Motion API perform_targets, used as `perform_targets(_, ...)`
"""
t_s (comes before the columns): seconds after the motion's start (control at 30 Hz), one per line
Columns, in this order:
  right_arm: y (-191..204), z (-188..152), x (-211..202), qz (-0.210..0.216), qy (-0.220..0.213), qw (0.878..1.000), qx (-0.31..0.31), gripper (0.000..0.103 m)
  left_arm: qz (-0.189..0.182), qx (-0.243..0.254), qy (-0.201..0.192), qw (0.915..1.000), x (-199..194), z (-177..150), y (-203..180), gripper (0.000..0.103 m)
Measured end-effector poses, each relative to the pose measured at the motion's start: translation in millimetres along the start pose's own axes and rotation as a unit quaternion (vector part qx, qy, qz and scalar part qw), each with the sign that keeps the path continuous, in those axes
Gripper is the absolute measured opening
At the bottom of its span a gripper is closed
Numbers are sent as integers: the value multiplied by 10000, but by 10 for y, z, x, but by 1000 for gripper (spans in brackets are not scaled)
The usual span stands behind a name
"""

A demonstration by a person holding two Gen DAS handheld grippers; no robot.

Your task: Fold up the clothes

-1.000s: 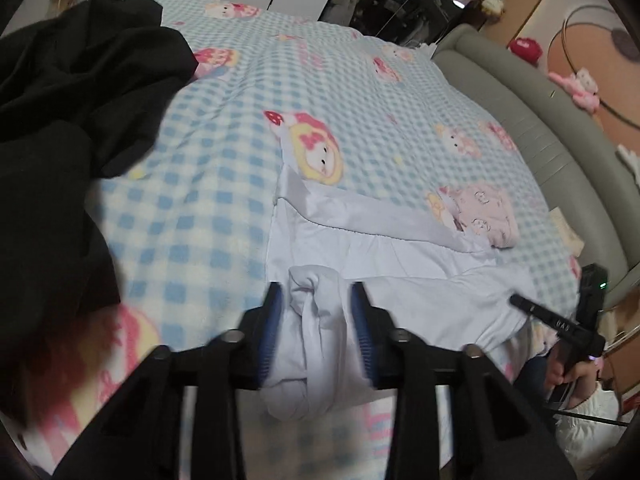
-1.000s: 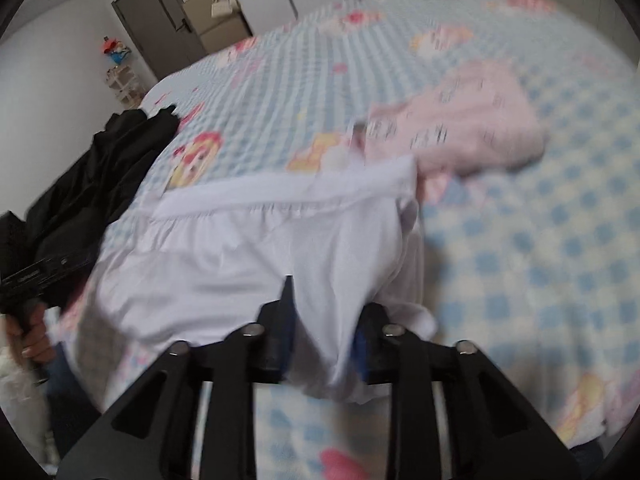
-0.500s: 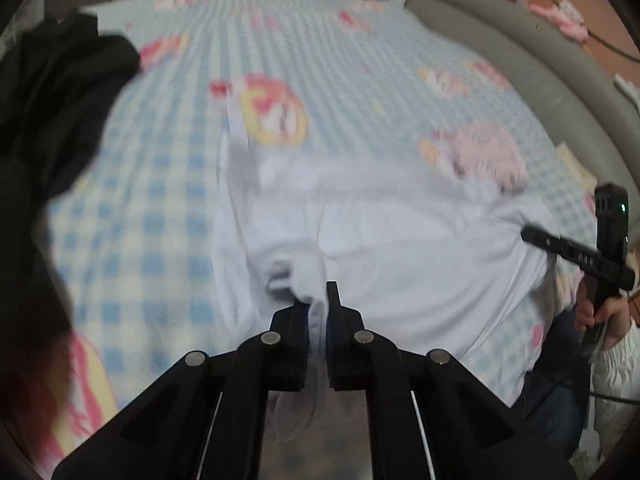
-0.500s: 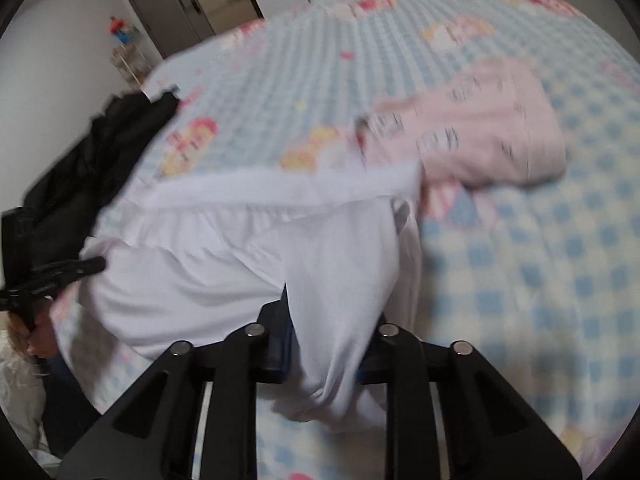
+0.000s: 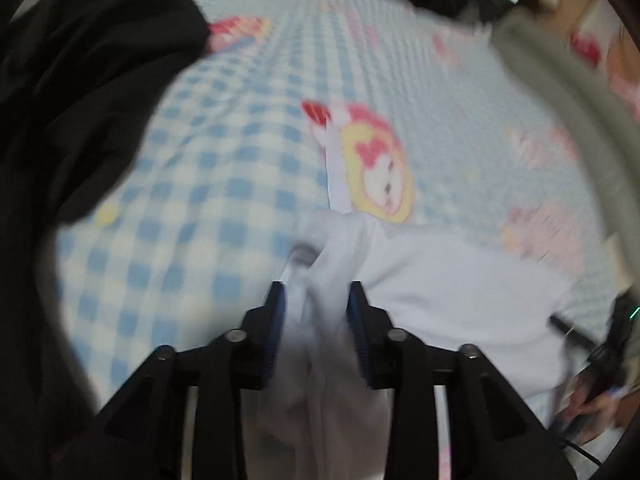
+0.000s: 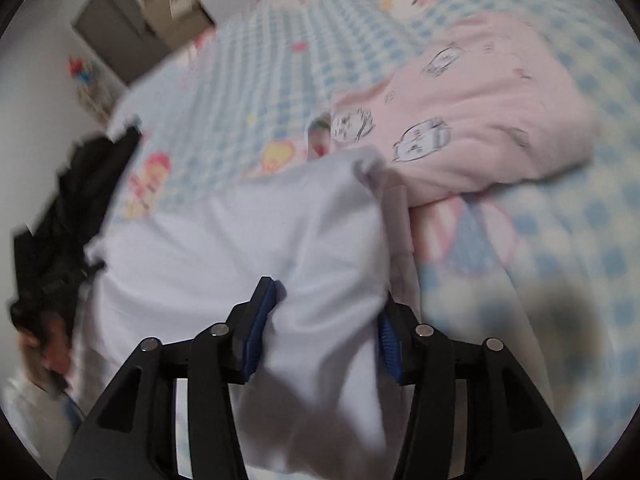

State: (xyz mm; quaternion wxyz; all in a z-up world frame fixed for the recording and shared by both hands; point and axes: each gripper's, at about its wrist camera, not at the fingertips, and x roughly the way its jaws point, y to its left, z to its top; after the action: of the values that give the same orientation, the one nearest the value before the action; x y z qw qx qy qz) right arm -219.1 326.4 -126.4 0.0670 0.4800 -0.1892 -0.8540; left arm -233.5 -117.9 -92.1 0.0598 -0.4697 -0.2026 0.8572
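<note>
Left gripper (image 5: 316, 320): its jaws are opening, with a bunched twist of the white garment (image 5: 460, 280) between the blue pads; the cloth hangs loose there and the pads do not seem to pinch it.
Right gripper (image 6: 324, 324): its jaws are opening too; a wide fold of the same garment (image 6: 240, 248) drapes over and between the fingers, slack, not clamped.
Where the garment is: on the near part of the bed, spread between the two grippers, its near edge trailing down below both sets of fingers.
How it will handle: thin, light, very soft cloth, by my judgement; it crumples and sags wherever it is not held, so it will not keep a crease unless laid flat and smoothed.
Where to take hold: at a corner or along a hem, one gripper to each side, with a single layer or a neat fold in the pads, not a thick wad that slips out.
Right-hand neighbour: a pink printed garment (image 6: 480, 112) lies touching the white one's far right corner; dragging that way could catch it.
Left-hand neighbour: a black heap of clothing (image 5: 80, 100) sits well apart to the left.
Open room: the blue checked blanket (image 5: 192, 208) is bare beyond and left of the white garment, good ground for the fold.
Far edge: a grey padded bed rim (image 5: 560, 80) curves along the right.
</note>
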Motion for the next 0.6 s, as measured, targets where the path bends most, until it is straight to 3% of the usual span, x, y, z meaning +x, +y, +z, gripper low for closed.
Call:
perform_targets(0.03,-55,-63,-118,-49,-159,9998,83,60,-130,-194,-132,9996,-115,-103,61,60)
perform_targets(0.07,-110,-125,-229,-91,-305,9994,169,74,-284,-392,-140,9987,-188,-230,130,60)
perform_targets(0.2,-226,-371,-294,385,5,9980,511,76,-908,-914,426,9907,-92,-630,269,60)
perform_targets(0.27,-148,-449,-220,423,129,9984,348,76,-716,-700,426,9941,-28,-708,169,58)
perform_targets(0.3,-98,-479,-175,388,156,9988,248,76,-638,-591,386,9955,-2,-726,102,54)
perform_targets(0.33,-52,-493,-116,332,183,9991,177,74,-569,-539,407,9961,19,-724,39,34)
perform_targets(0.4,39,-506,-43,127,181,9998,-2,46,-429,-466,493,9968,59,-712,-82,16)
perform_targets(0.47,99,-506,-70,-21,108,9998,-136,25,-308,-332,435,9980,-17,-715,-175,11)
perform_targets(0.5,115,-508,-113,-30,61,9998,-167,18,-340,-319,351,9983,-94,-721,-186,10)
perform_targets(0.6,110,-567,-350,230,-88,9997,-93,11,-543,-342,143,9978,-399,-777,-172,8)
